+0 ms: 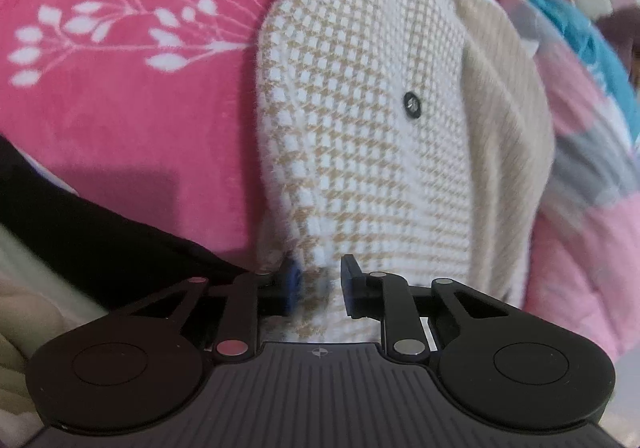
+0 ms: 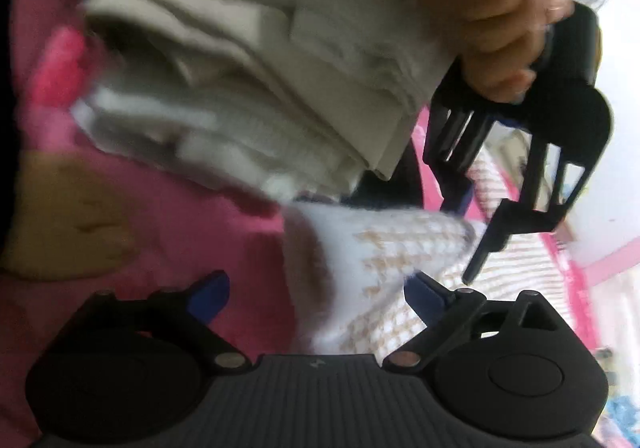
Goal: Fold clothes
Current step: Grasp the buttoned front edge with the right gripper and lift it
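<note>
Knitwear in a beige-and-white houndstooth weave, the garment lies spread on a pink blanket printed with white leaf sprigs. A small dark button sits on its front, and a plain beige ribbed panel runs along its right edge. The left hand-held gripper is drawn narrow, its blue-padded fingers pinching a fold of the garment's near hem; the pads press into the knit. A black cloth lies to the lower left, touching the blanket. Behind the garment, at the upper right, lie a blue item and pink bedding, too blurred to name. In the right wrist view, the right hand-held gripper stands wide, its blue fingertips well apart. A corner of the houndstooth garment lies between them, and neither pad touches it. Above it rests a stack of folded pale cloths, blurred by motion. At the upper right, a person's hand grips the black handle of the left hand-held gripper, whose fingers point down onto the garment's edge.
</note>
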The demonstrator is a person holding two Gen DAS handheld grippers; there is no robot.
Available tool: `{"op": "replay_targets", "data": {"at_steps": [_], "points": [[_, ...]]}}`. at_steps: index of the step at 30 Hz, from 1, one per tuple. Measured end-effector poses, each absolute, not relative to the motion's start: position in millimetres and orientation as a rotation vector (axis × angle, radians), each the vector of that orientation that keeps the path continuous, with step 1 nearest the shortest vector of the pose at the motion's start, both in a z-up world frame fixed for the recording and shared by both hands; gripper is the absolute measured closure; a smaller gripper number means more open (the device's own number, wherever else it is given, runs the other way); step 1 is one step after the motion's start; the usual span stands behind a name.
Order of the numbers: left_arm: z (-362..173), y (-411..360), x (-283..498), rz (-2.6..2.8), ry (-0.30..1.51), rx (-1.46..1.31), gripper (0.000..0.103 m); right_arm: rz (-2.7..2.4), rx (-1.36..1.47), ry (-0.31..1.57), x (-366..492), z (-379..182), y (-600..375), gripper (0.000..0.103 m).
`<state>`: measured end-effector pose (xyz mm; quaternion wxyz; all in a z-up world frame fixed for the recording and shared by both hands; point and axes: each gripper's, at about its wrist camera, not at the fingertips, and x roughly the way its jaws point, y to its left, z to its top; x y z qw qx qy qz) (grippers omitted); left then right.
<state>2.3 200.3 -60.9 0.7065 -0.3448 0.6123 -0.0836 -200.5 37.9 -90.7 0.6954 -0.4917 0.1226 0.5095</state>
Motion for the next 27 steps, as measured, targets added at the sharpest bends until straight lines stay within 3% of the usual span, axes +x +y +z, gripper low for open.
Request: {"op": "replay_targets", "data": {"at_steps": [2,3,4,5,6,7,11,13,19,27], "points": [[-61,203,1,-0.186,1.354,-0.829,0.083,1.106,-1.014,0.325,-189,-86,41,0.017],[-62,203,0,-0.191,1.352,-0.866,0.083,1.087,-0.96,0.365,-180,-80,41,0.046],[-63,203,0,-0.197,1.349,-0.902,0.083,1.072,-0.889,0.415,-169,-73,39,0.065],[-64,203,0,-0.202,1.343,-0.937,0.082,1.061,-0.792,0.484,-154,-63,34,0.072],[-62,204,0,-0.21,1.322,-0.957,0.081,1.051,-0.694,0.555,-139,-54,27,0.086],[-59,204,-1,-0.224,1.292,-0.958,0.076,1.038,-0.6,0.622,-124,-46,19,0.09],[-40,205,-7,-0.264,1.171,-0.899,0.045,0.977,-0.23,0.87,-66,-30,-20,0.091],[-35,205,-12,-0.267,1.15,-0.87,0.039,0.941,-0.043,0.964,-43,-30,-41,0.092],[-28,199,-33,-0.302,1.108,-0.842,0.029,0.906,0.264,1.035,-16,-22,-77,0.093],[-59,199,-24,-0.365,1.172,-1.096,0.028,1.001,0.277,0.973,-6,4,-78,0.093]]}}
